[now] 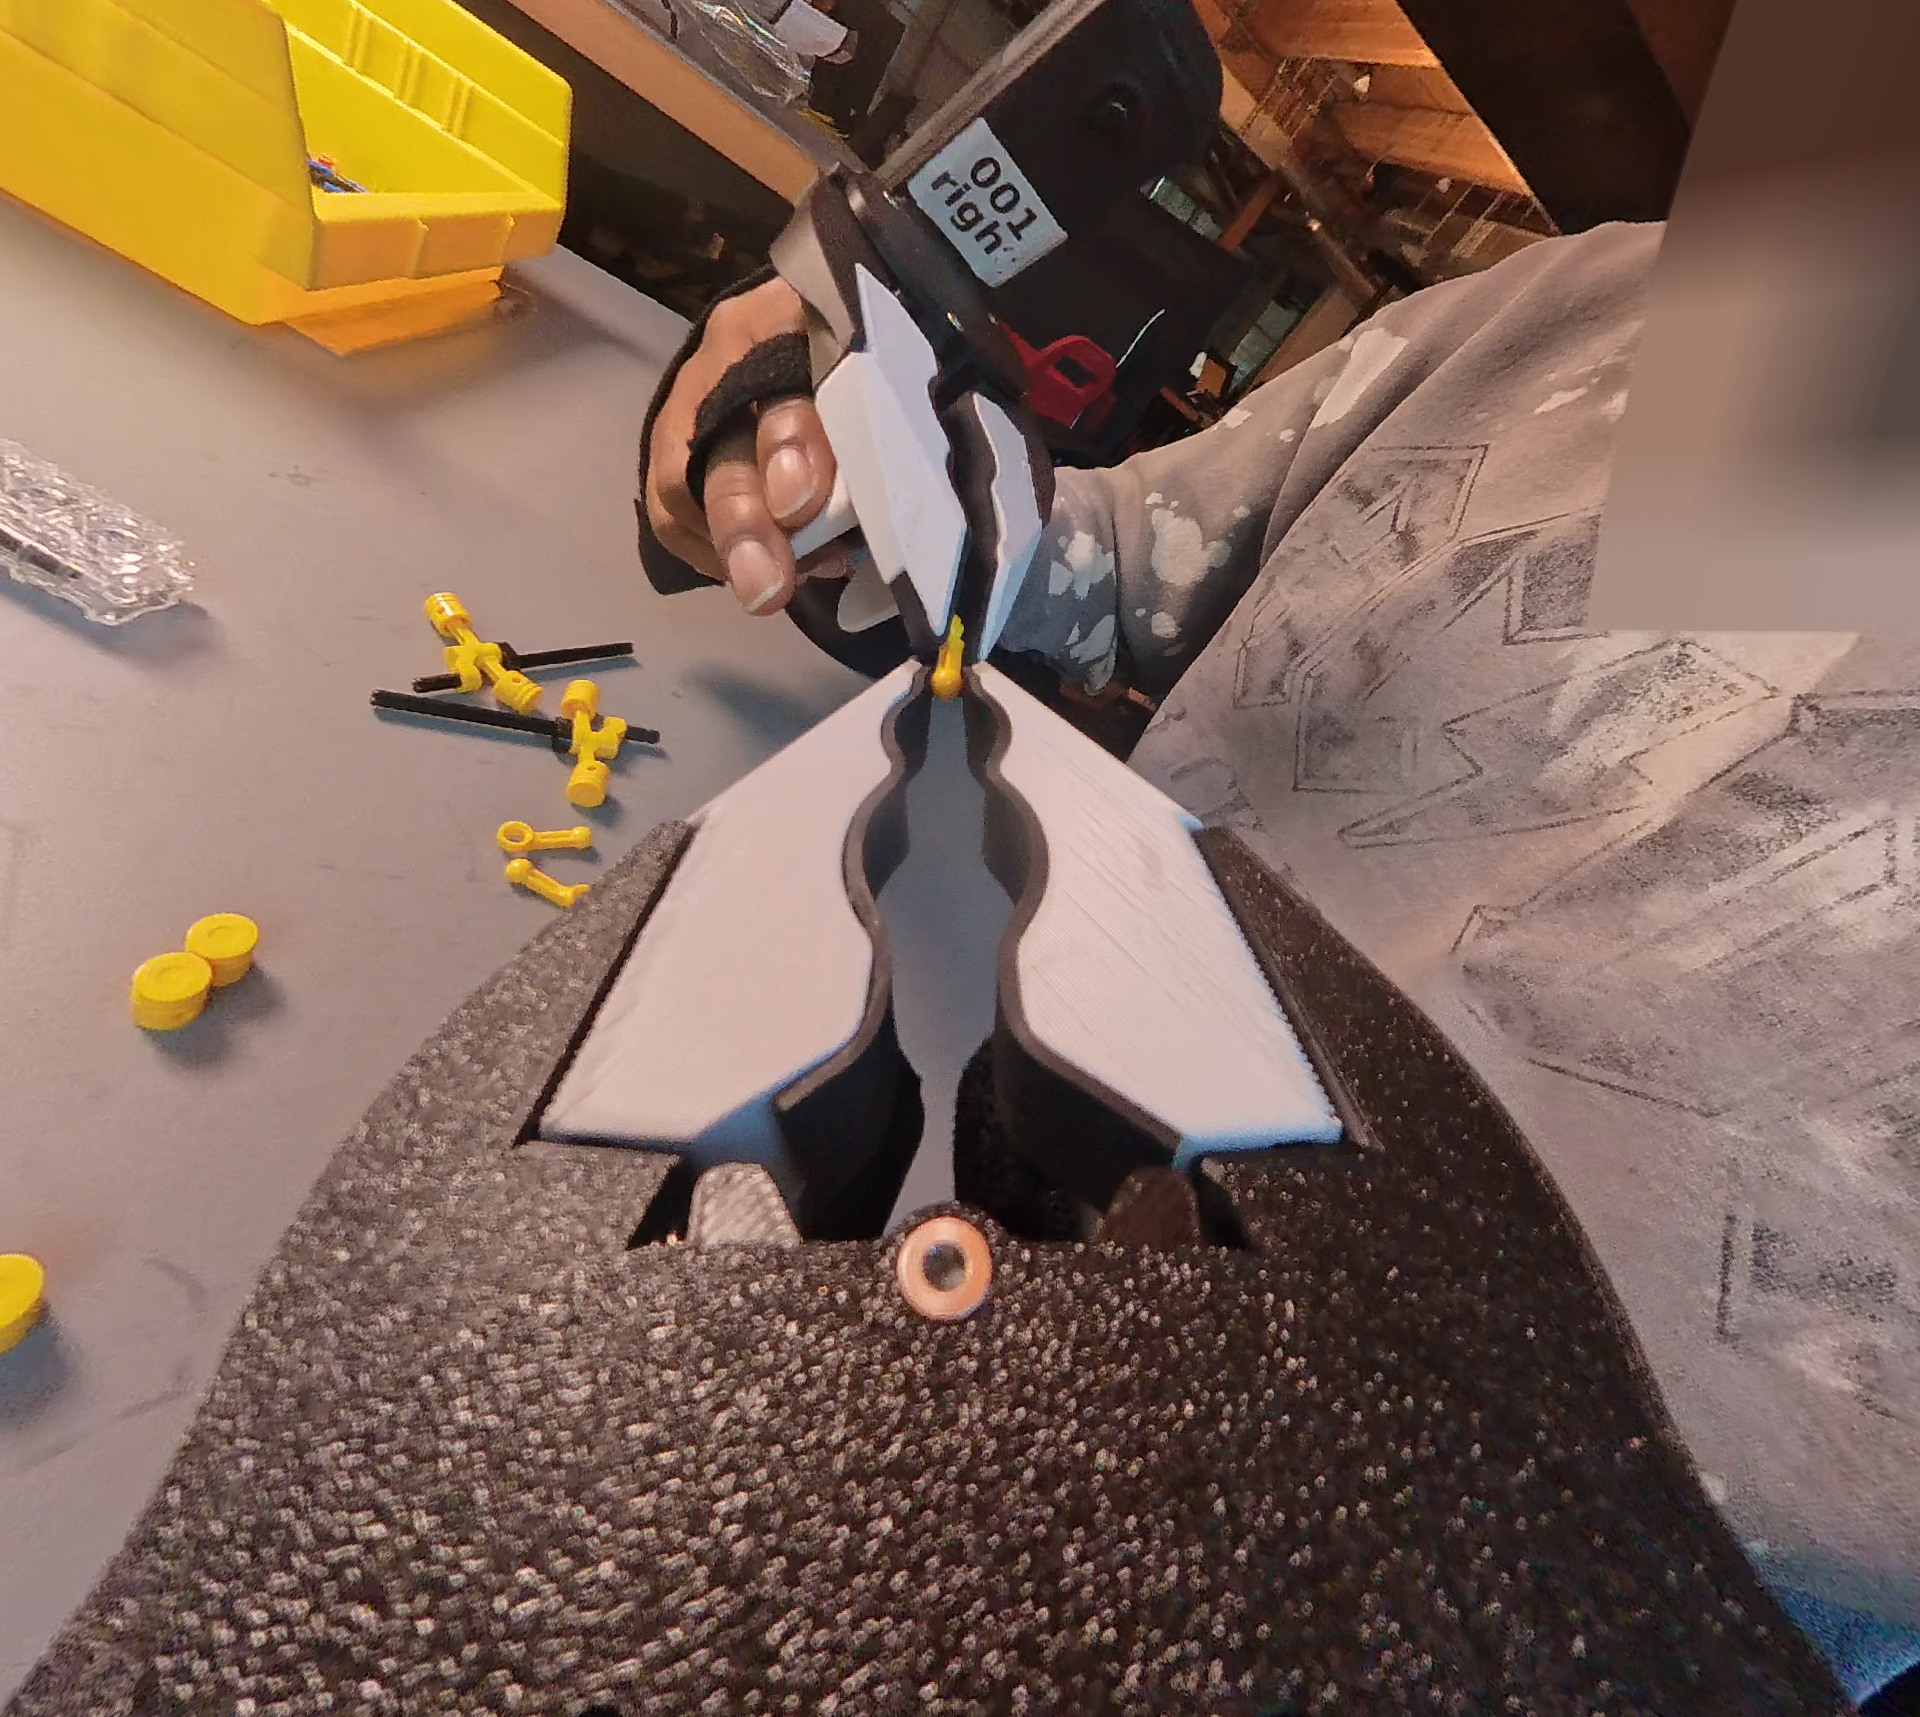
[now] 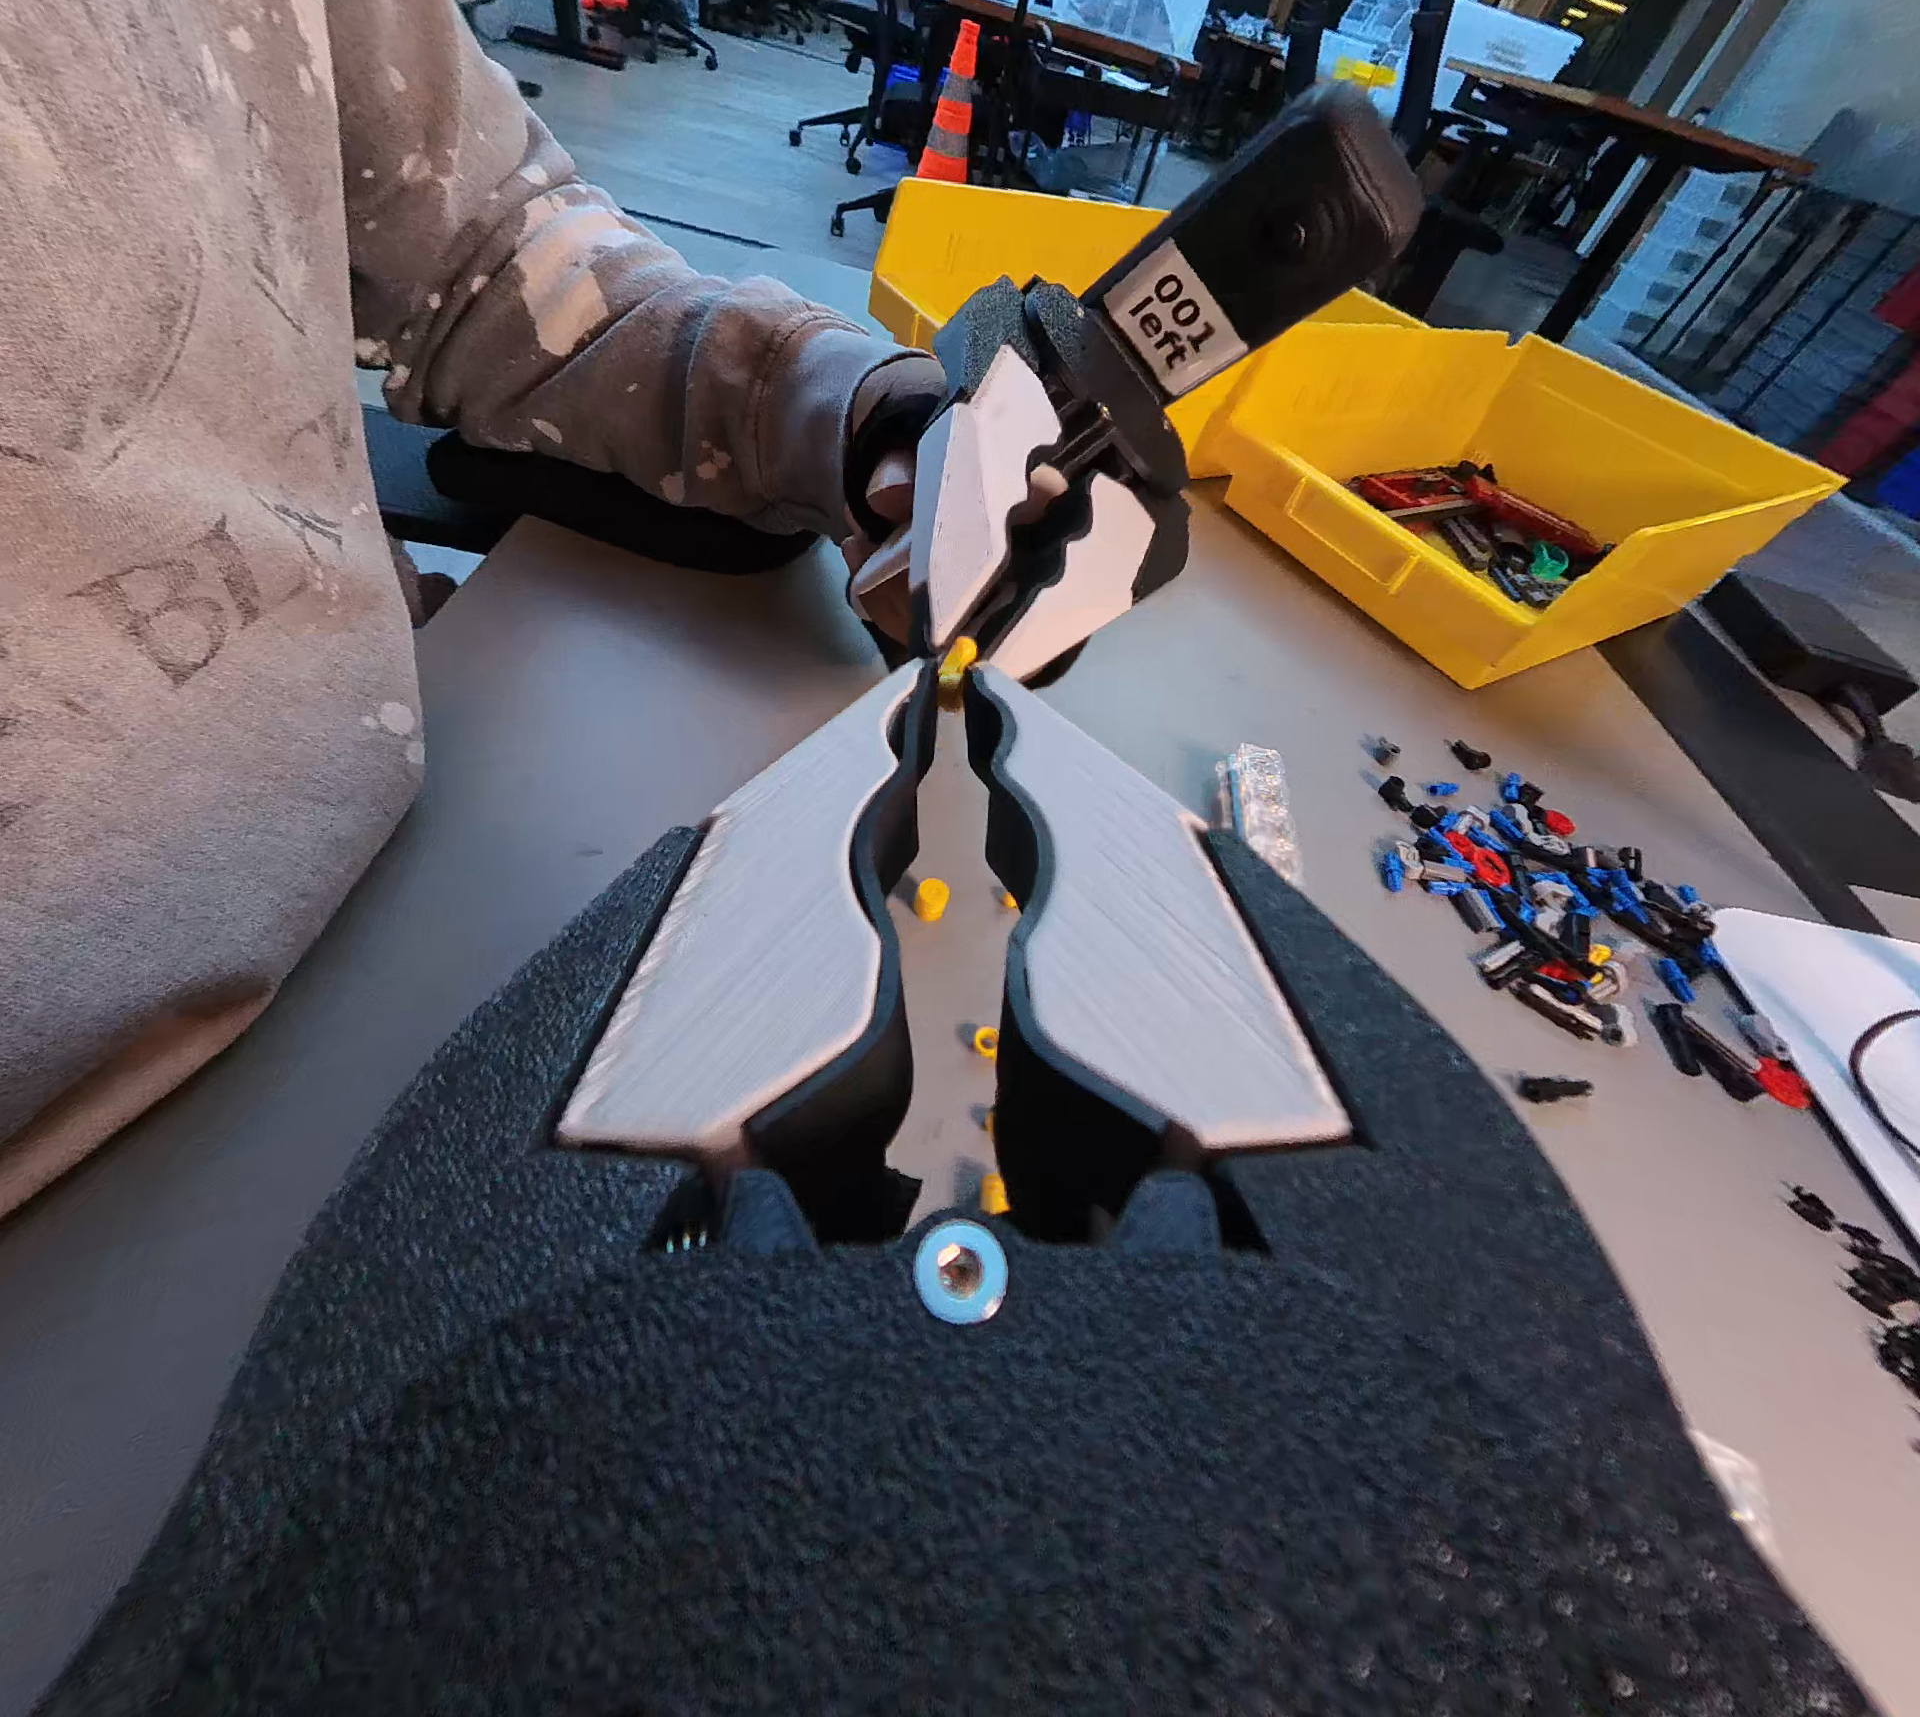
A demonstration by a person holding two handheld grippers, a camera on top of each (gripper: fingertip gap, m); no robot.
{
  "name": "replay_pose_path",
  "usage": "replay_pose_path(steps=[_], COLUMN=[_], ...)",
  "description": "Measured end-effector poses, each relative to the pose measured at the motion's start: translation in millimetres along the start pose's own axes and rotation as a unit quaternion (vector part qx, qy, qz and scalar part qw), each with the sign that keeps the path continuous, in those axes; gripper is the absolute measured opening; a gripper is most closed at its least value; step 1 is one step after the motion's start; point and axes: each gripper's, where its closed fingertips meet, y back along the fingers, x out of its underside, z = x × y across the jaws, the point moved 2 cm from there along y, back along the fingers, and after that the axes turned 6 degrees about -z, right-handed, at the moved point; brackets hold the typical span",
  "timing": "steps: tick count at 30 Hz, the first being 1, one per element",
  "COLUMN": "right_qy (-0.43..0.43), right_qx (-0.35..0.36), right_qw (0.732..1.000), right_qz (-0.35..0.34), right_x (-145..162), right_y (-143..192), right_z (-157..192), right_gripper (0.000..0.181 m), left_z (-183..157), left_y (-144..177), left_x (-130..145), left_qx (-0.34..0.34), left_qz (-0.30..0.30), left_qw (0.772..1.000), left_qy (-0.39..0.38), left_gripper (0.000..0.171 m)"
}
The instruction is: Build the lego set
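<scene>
We see a big workshop room with desks, office chairs and an orange traffic cone (image 2: 953, 109) at upper centre of the right wrist view. The surface is a flat grey table (image 1: 343, 462), matte and a bit scuffed.

At centre frame the left gripper (image 1: 940, 680) and the right gripper (image 2: 948, 682) meet tip to tip above the table. Both are nearly closed, each pinching an end of one small yellow plastic connector piece (image 1: 945, 665).

Risk, as we judge it: the piece is tiny and held only at the tips. A slight twist or uneven pull between the two could make it pop out and drop among the loose yellow plastic pistons on black rods (image 1: 520, 691) at left. It would be hard to spot there.

Open yellow plastic bins (image 2: 1496, 462) sit upper right. A scattered pile of small blue, black and red plastic parts (image 2: 1538, 898) lies at right.
</scene>
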Motion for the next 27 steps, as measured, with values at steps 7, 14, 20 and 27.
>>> replay_pose_path(steps=[7,14,20,27], right_qy=[-0.073,-0.096,-0.092,-0.105], right_qx=[-0.016,-0.023,-0.013,-0.009], right_qw=[0.997,0.994,0.994,0.992], right_qz=[-0.026,-0.043,-0.050,-0.068], right_x=[-1,-4,-6,-11], right_y=[7,5,4,4], right_z=[-5,-4,-6,-9], right_gripper=[0.005,0.005,0.005,0.005], left_z=[2,-3,-5,-5], left_y=[2,0,0,1], left_x=[-6,-8,-13,-14], left_qx=[-0.063,-0.069,-0.075,-0.081], left_qz=[0.015,0.016,0.004,0.006], left_qw=[0.991,0.987,0.985,0.982], left_qy=[-0.113,-0.142,-0.157,-0.170], left_gripper=[0.010,0.005,0.005,0.005])
